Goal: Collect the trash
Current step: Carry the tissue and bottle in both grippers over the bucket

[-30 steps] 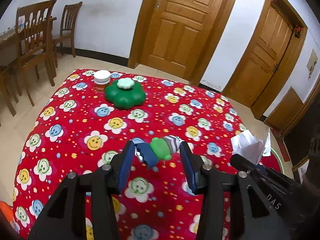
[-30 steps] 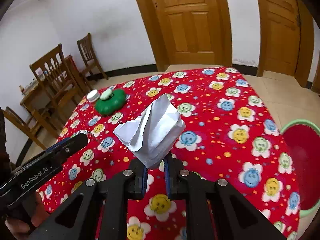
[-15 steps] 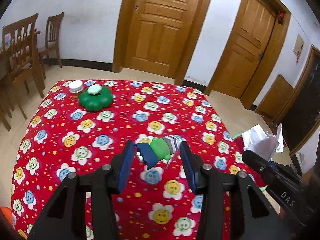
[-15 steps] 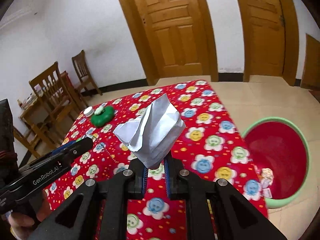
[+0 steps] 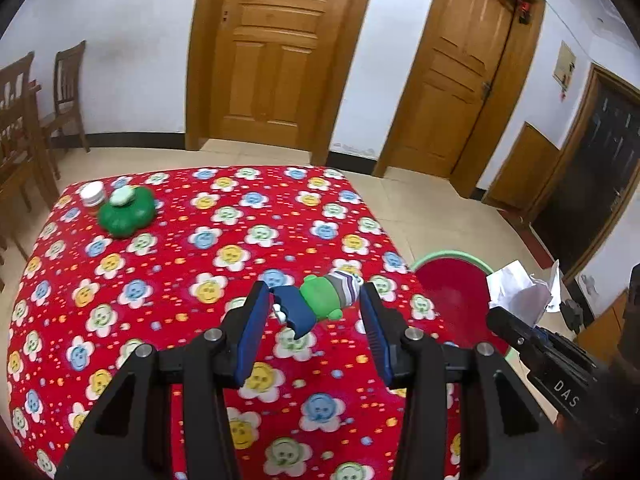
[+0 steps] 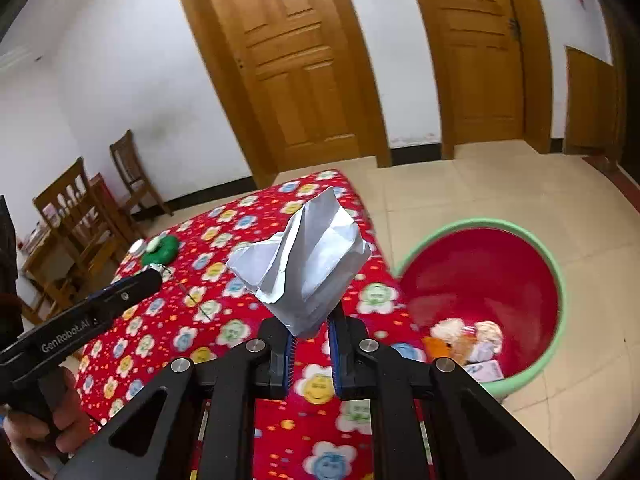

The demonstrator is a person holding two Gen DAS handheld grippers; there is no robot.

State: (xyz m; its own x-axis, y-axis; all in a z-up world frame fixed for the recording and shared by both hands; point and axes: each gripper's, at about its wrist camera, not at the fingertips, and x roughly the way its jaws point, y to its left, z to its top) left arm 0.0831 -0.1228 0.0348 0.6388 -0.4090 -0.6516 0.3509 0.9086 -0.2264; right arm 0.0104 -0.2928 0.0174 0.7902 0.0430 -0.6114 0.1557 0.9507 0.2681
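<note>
My left gripper (image 5: 316, 312) is shut on a small crumpled wrapper (image 5: 320, 302), green, blue and striped, held above the red flowered tablecloth (image 5: 180, 280). My right gripper (image 6: 311, 338) is shut on a crumpled white paper (image 6: 308, 264), which also shows in the left wrist view (image 5: 520, 292). Both are held in the air near the table's right edge. A red basin with a green rim (image 6: 560, 280) stands on the floor to the right of the table and holds several pieces of trash (image 6: 468, 340). It also shows in the left wrist view (image 5: 452, 256).
A green flower-shaped container (image 5: 126, 214) and a small white-lidded jar (image 5: 92, 196) stand at the table's far left. Wooden chairs (image 5: 24, 120) stand to the left. Wooden doors (image 5: 280, 52) line the far wall. Tiled floor (image 6: 500, 192) surrounds the basin.
Both grippers have risen and swung right with their loads. The basin has come into full view in the right wrist view and its rim now shows in the left wrist view.
</note>
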